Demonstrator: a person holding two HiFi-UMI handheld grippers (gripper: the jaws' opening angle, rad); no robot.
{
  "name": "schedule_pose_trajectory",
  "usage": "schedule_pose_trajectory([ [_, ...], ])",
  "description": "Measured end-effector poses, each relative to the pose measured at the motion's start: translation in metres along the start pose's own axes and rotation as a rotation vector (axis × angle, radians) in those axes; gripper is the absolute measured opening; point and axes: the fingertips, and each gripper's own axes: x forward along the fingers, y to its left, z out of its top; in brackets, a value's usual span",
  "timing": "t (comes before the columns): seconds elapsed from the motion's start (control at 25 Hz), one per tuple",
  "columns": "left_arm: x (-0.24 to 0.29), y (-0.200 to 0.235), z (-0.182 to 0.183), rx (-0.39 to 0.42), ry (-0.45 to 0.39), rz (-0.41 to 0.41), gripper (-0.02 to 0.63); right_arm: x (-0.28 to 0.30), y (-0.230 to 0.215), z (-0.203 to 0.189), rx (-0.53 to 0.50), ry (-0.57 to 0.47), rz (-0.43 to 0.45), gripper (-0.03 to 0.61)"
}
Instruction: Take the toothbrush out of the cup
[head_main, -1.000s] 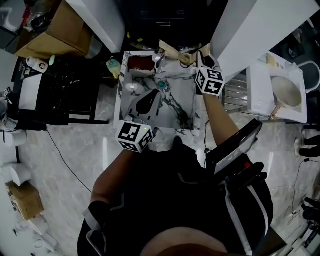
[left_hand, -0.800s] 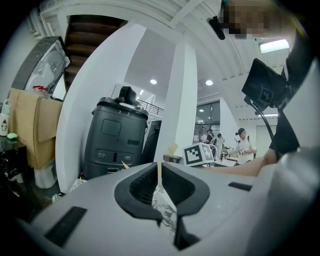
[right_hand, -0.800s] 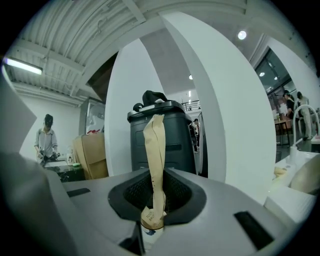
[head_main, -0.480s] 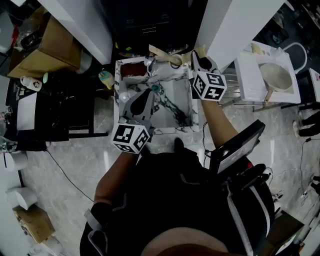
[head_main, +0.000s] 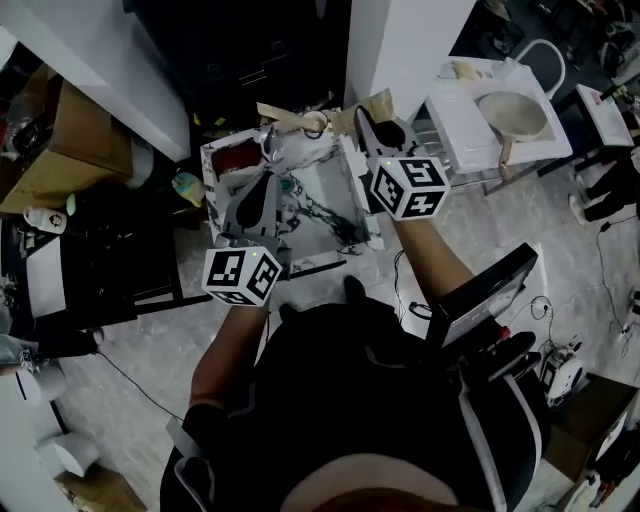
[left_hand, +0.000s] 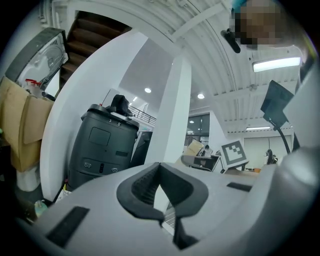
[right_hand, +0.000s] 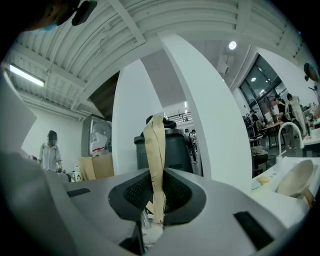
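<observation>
Head view first: two grippers, one marker cube on each. The left gripper (head_main: 262, 185) and right gripper (head_main: 365, 118) both hang over one marble-patterned tray (head_main: 335, 205), and the tray shows only here.

Left gripper view: the left gripper (left_hand: 162, 200) has just closed, pads together, nothing between them. One dark bin (left_hand: 102, 145) stands ahead to the left, and one square marker (left_hand: 234, 154) shows off to the right.

Right gripper view: here's what the other views miss. The right gripper (right_hand: 159, 202) is clamped on one tan toothbrush (right_hand: 155, 150), which stands upright between the pads and rises above them. The bin (right_hand: 175, 147) sits straight behind it. The cup I cannot make out.
</observation>
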Motion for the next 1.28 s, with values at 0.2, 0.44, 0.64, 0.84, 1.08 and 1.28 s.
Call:
schedule_pose_trajectory([
  [0.2,-0.001,-0.008,0.003,0.017,0.009,-0.041,0.006,-0.025,0.008,0.010,0.010,-0.014,-0.018,0.055],
  [0.44,-0.003,-0.014,0.006,0.043,0.011,-0.083,0.006,-0.043,0.016,0.014,0.009,-0.027,-0.042,0.055],
  [0.64,-0.006,-0.019,0.007,0.054,0.017,-0.101,0.006,-0.052,0.021,0.013,0.013,-0.028,-0.046,0.055],
  [0.84,-0.007,-0.013,0.007,0.029,0.013,-0.088,0.006,-0.056,0.026,0.015,0.011,-0.033,-0.047,0.055],
  [1.08,0.016,-0.004,-0.011,-0.001,0.054,-0.043,0.008,-0.063,0.021,0.013,0.011,-0.029,-0.052,0.055],
  [1.28,0.052,0.009,-0.033,-0.023,0.090,0.026,0.012,-0.064,0.004,0.012,0.010,-0.017,-0.054,0.055],
])
